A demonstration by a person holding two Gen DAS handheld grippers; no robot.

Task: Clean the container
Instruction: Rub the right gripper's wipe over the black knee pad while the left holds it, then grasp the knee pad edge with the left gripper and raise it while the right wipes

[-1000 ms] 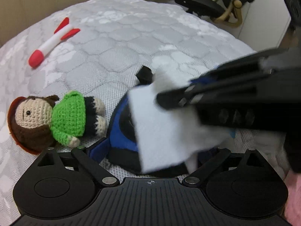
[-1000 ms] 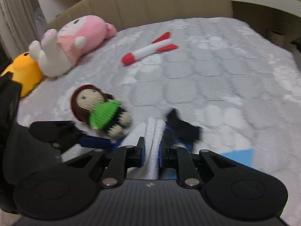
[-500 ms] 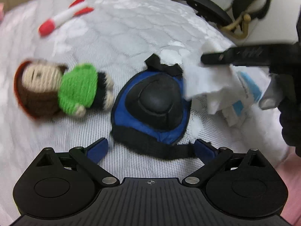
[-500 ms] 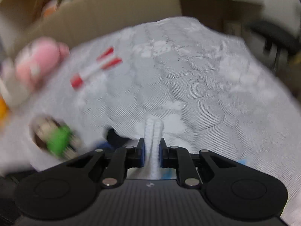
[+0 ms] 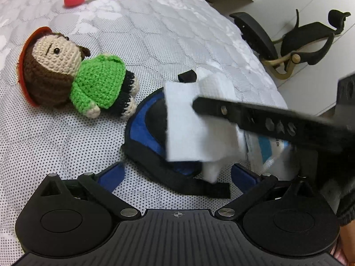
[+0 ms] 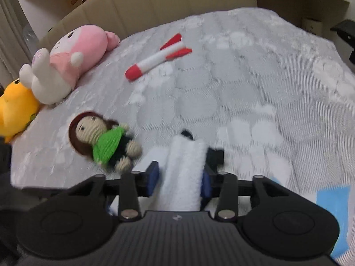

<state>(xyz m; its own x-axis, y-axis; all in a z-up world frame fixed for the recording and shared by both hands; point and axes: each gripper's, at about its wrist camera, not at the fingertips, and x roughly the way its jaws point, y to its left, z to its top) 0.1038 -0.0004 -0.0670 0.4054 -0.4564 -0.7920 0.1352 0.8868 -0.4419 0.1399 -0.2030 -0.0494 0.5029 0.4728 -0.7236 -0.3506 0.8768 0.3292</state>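
Soft white cloth over a domed blue-and-black pad

The fuzzy white cloth (image 5: 190,130) drapes the pad (image 5: 150,133) beside the crocheted doll (image 5: 75,77); right gripper (image 6: 179,177), jaws just opening, has the cloth loosely between; left gripper (image 5: 177,177) gapes wide, straddling the pad's strap.

Crocheted yarn doll (image 5: 73,77) – quilted mattress (image 5: 155,35) (matt), fluffy white cloth (image 6: 184,173).

Surface: a bed (image 6: 255,84) with a grey quilted cover in a hexagon pattern.
Centre: crocheted doll (image 5: 73,75) in a green top, lying on its back.
Doll's 4 o'clock: blue and black pad (image 5: 146,133), just beside the doll's feet.
Doll's 12 o'clock: red and white toy rocket (image 6: 157,58), well apart.
Doll's 10 o'clock: pink plush (image 6: 66,59), beside a yellow plush (image 6: 15,113).
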